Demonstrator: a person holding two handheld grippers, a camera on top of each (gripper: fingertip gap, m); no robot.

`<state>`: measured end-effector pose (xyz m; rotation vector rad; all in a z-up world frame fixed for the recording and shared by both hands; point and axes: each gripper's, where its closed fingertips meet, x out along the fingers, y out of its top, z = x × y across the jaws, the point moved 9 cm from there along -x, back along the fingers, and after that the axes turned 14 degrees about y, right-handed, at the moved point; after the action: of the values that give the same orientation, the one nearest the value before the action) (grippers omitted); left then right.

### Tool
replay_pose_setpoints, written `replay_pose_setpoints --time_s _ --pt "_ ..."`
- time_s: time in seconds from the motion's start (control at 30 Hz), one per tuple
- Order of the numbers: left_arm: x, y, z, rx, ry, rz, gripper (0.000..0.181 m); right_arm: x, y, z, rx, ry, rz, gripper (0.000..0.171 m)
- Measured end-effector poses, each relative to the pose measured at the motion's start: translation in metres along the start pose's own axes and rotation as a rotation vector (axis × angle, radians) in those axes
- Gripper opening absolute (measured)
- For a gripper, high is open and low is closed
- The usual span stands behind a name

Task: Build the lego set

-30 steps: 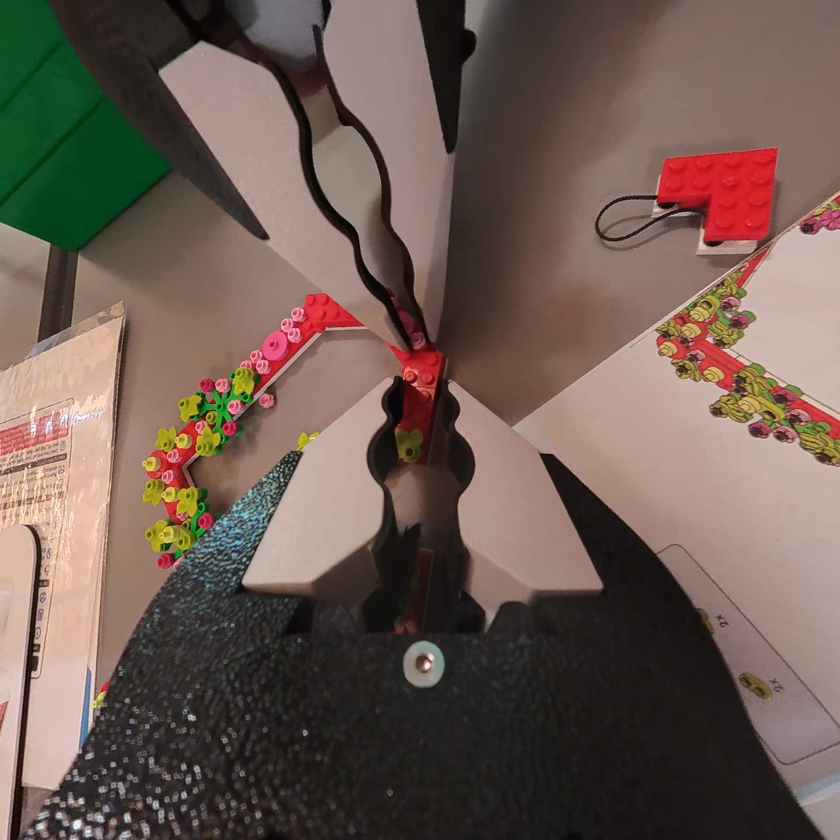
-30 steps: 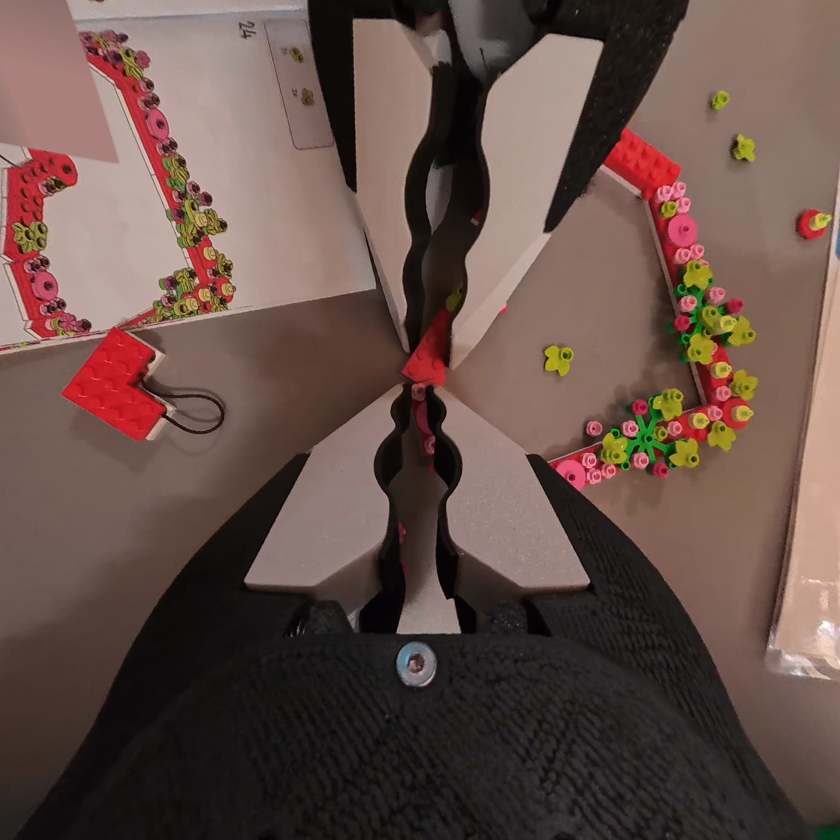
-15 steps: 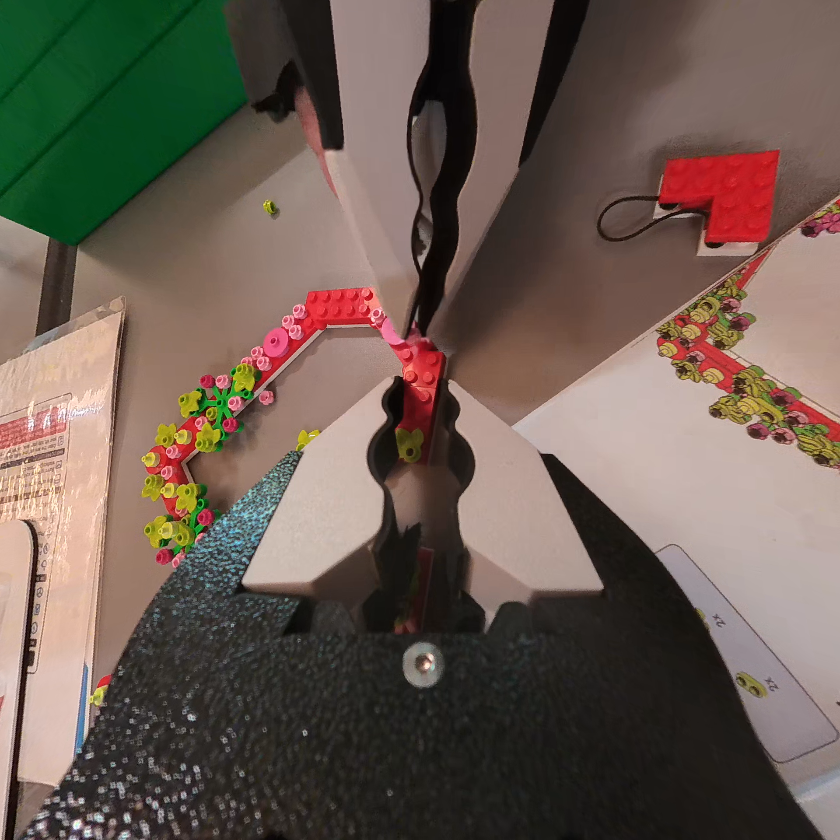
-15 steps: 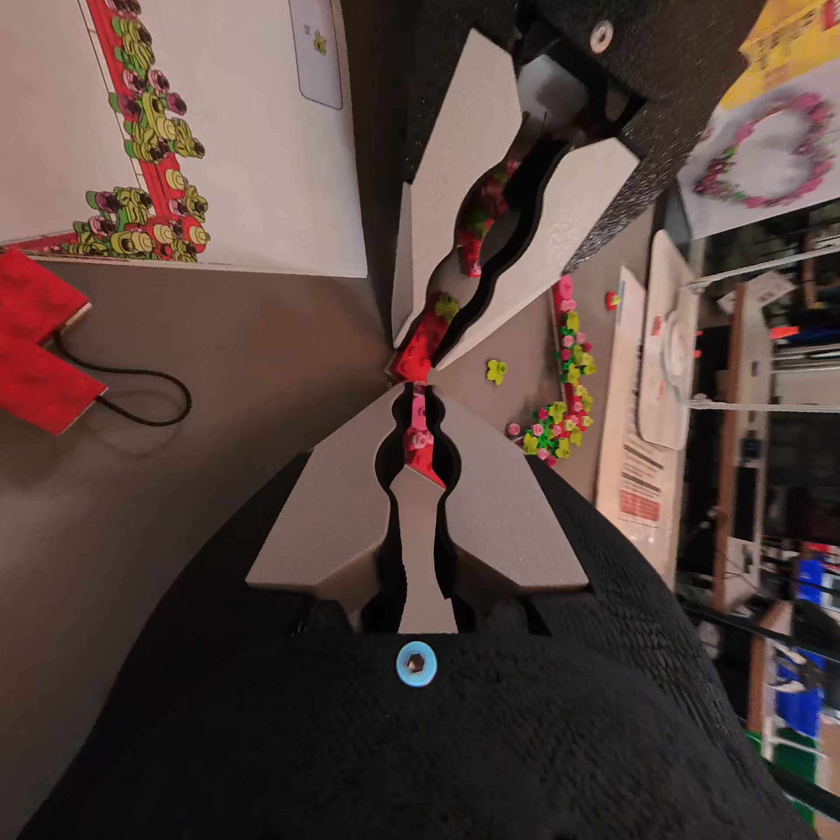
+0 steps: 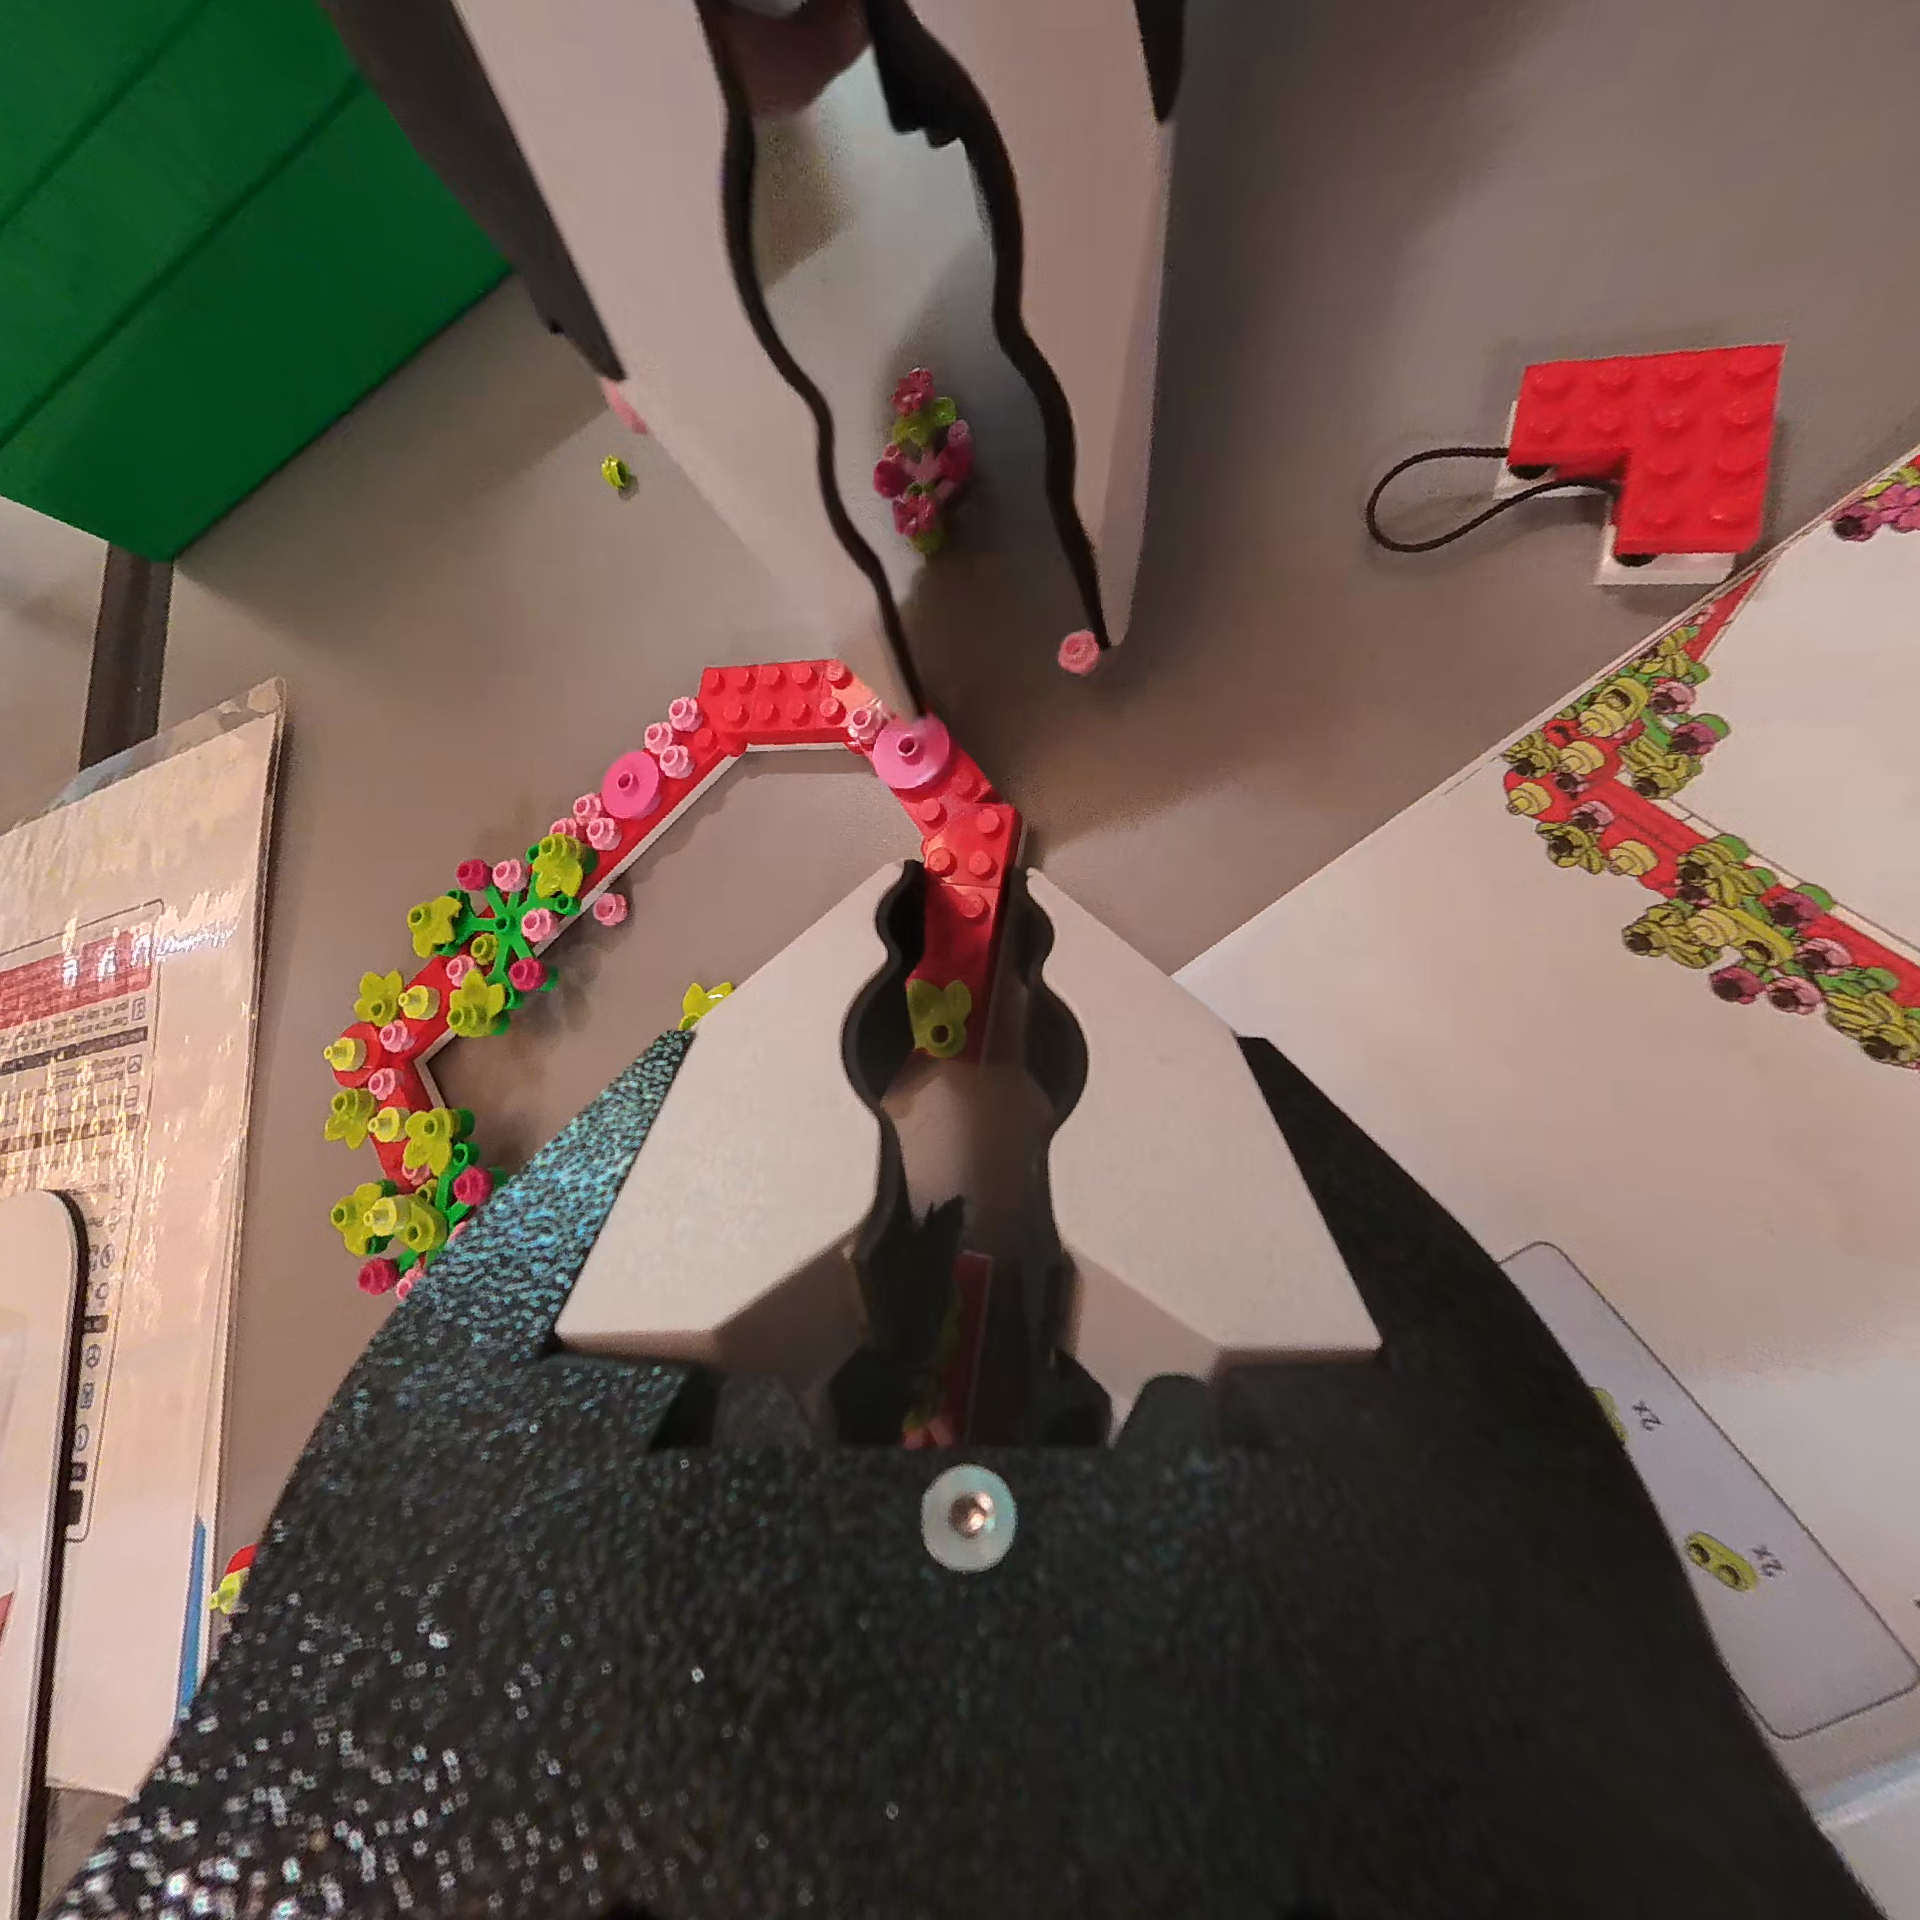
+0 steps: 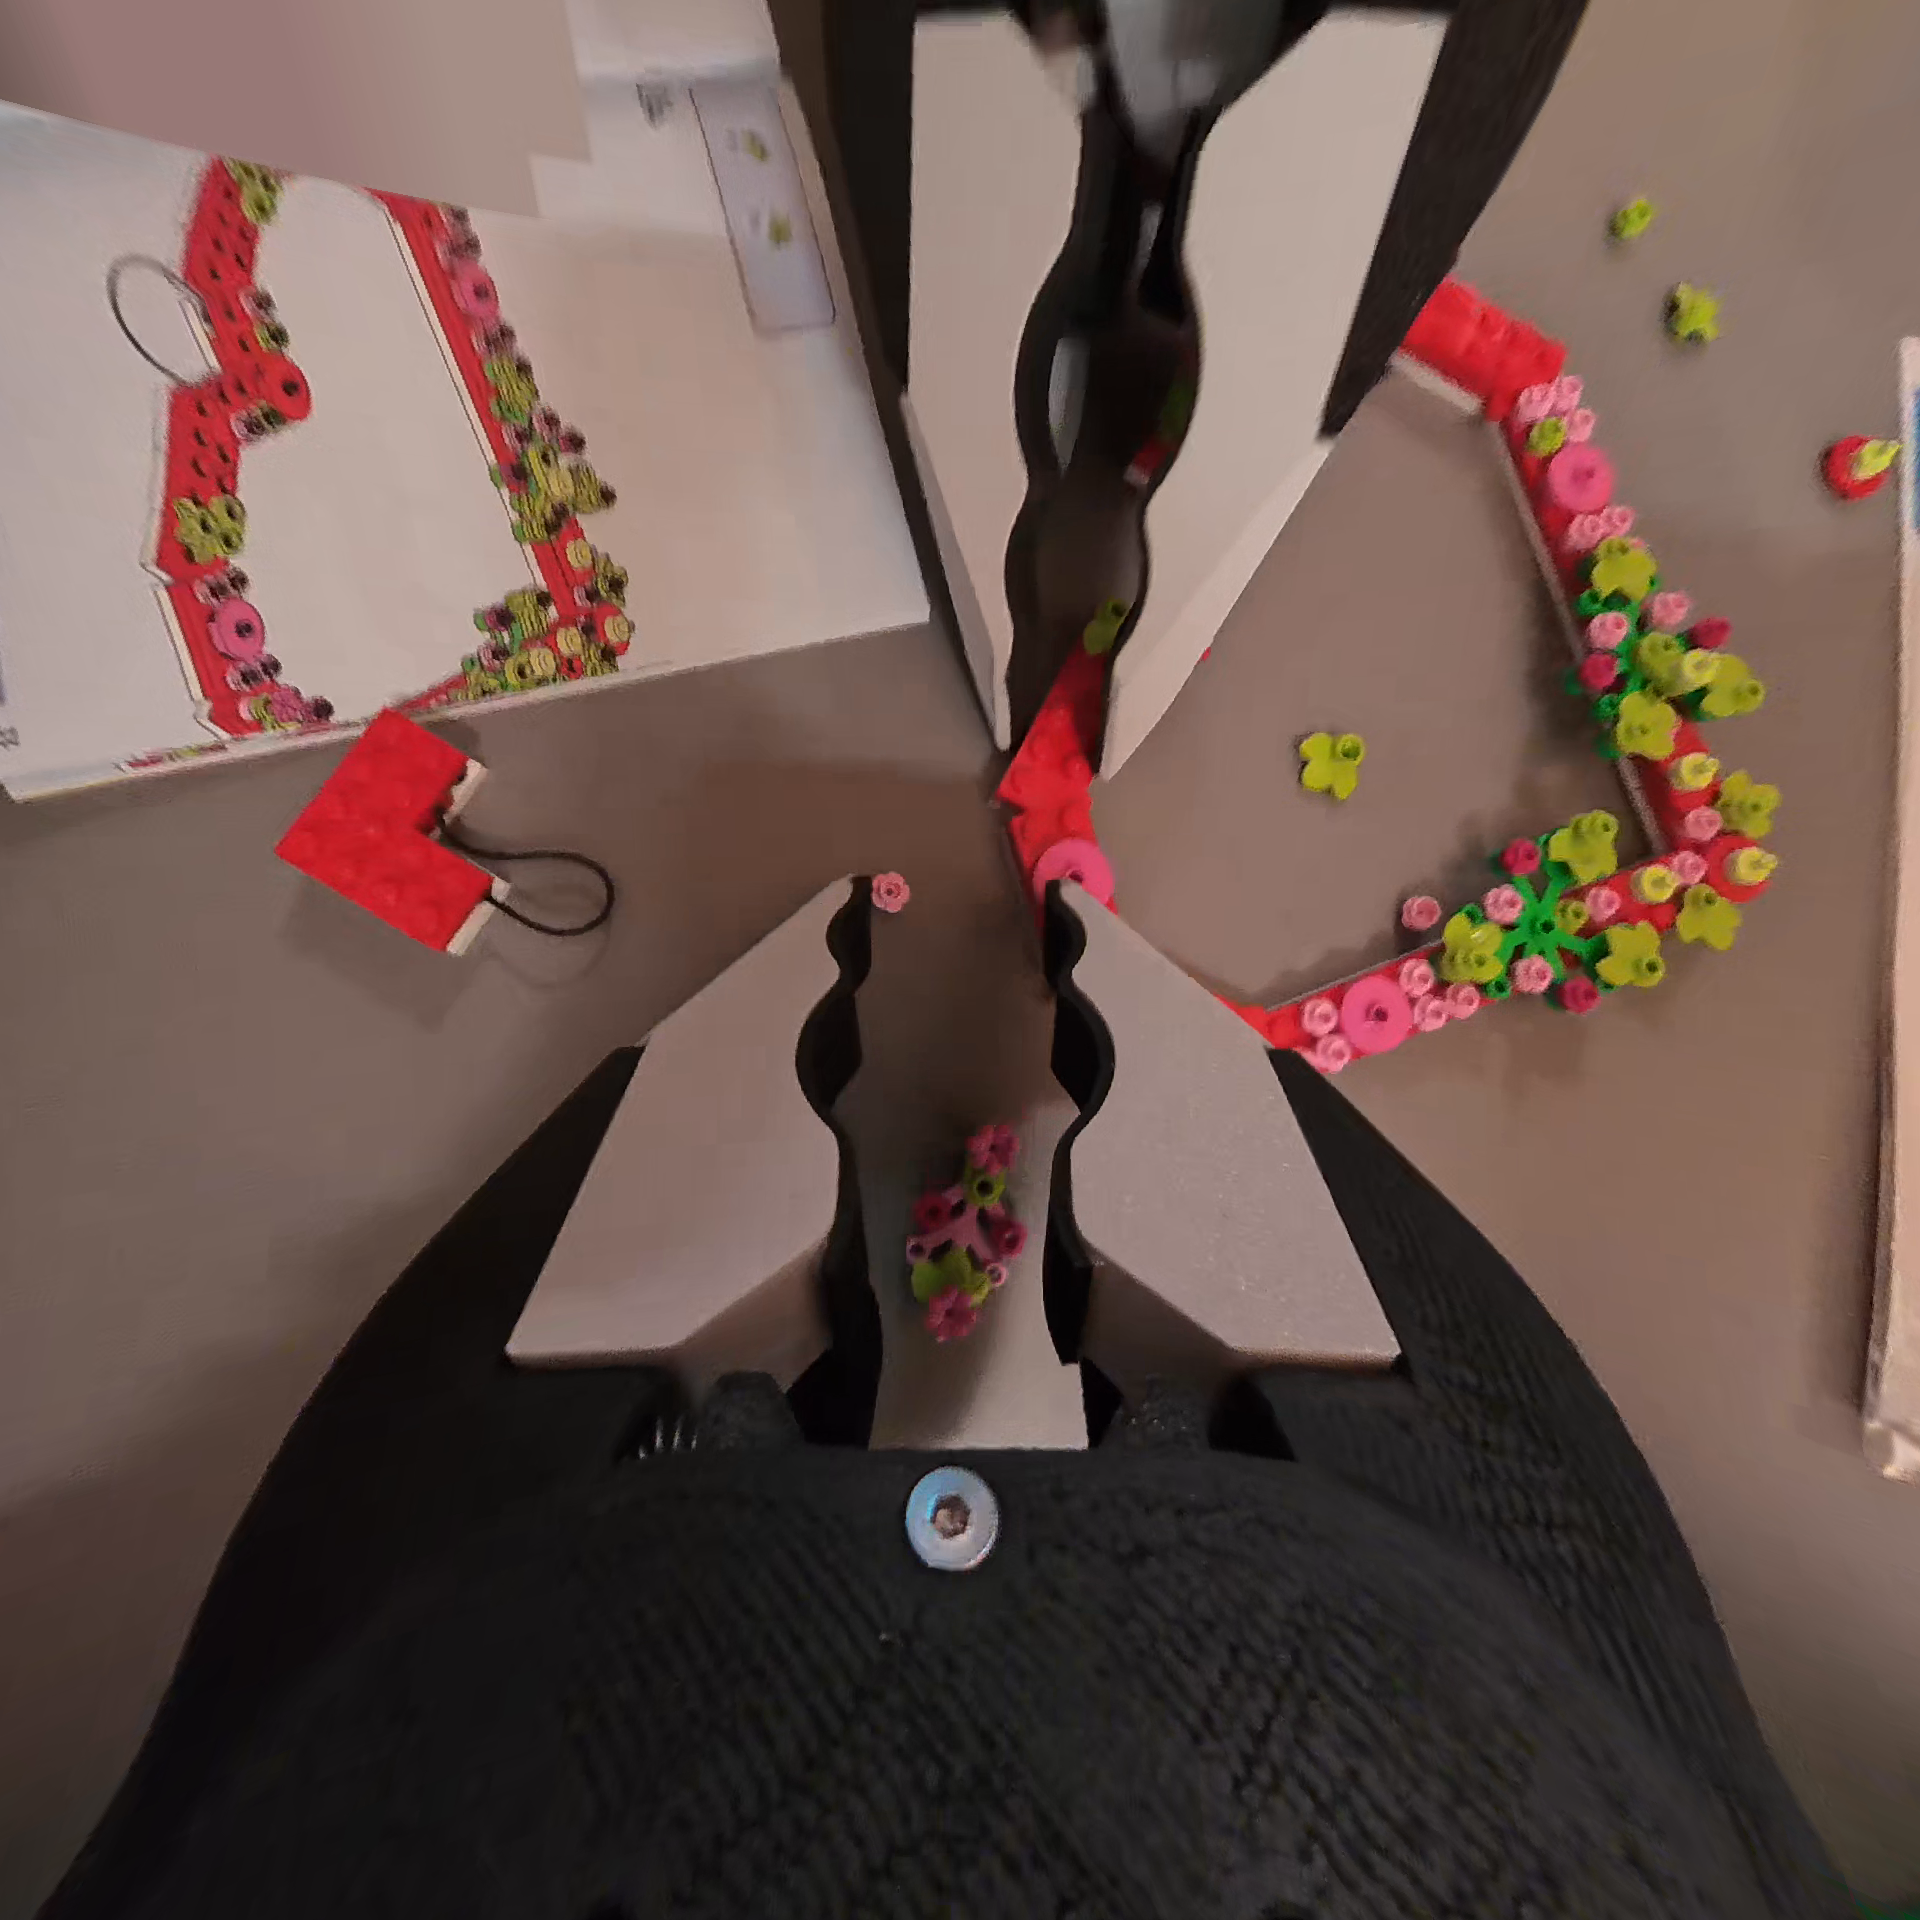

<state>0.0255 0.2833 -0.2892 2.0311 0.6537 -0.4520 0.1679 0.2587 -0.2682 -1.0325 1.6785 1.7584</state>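
A red wreath-shaped frame [image 5: 769,707] with pink, lime and green flowers lies on the grey table; it also shows in the right wrist view [image 6: 1481,338]. My left gripper [image 5: 966,873] is shut on one red end of the frame, as the right wrist view [image 6: 1049,748] also shows. My right gripper [image 6: 956,891] is open and empty opposite it, one fingertip beside the frame's big pink disc [image 6: 1070,868]. A small pink stud [image 6: 889,891] lies by its other fingertip. A loose pink and lime flower cluster [image 6: 961,1236] lies on the table between its fingers.
The open instruction booklet [image 5: 1558,1039] lies beside the frame. A red corner plate with a black cord loop [image 6: 379,842] sits near its edge. Loose lime flowers [image 6: 1330,764] lie inside and beyond the frame. A printed box [image 5: 114,987] and a green block [image 5: 187,260] stand at the left. Left and right tips are no more than a few centimetres apart. From the right gripper's tips to the green block [image 5: 187,260] is close to 25 centimeters.
My right gripper has opened and let go of the frame's end. A flower cluster and a small pink stud now lie loose on the table. The left gripper keeps its hold.
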Motion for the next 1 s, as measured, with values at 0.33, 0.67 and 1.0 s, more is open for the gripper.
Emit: replay_pose_setpoints --time_s 0.33,0.67,1.0 --pt "-0.003 0.0 0.0 0.042 -0.016 -0.01 0.015 0.001 -0.001 0.025 0.032 0.125 -0.039 0.031" --pt "-0.006 0.006 -0.004 -0.011 0.031 -0.012 0.039 0.004 0.002 0.014 0.026 0.141 -0.149 0.057" --pt "0.008 0.01 0.003 -0.082 0.053 -0.041 0.022 0.0 0.009 0.026 0.072 0.107 -0.017 0.028"
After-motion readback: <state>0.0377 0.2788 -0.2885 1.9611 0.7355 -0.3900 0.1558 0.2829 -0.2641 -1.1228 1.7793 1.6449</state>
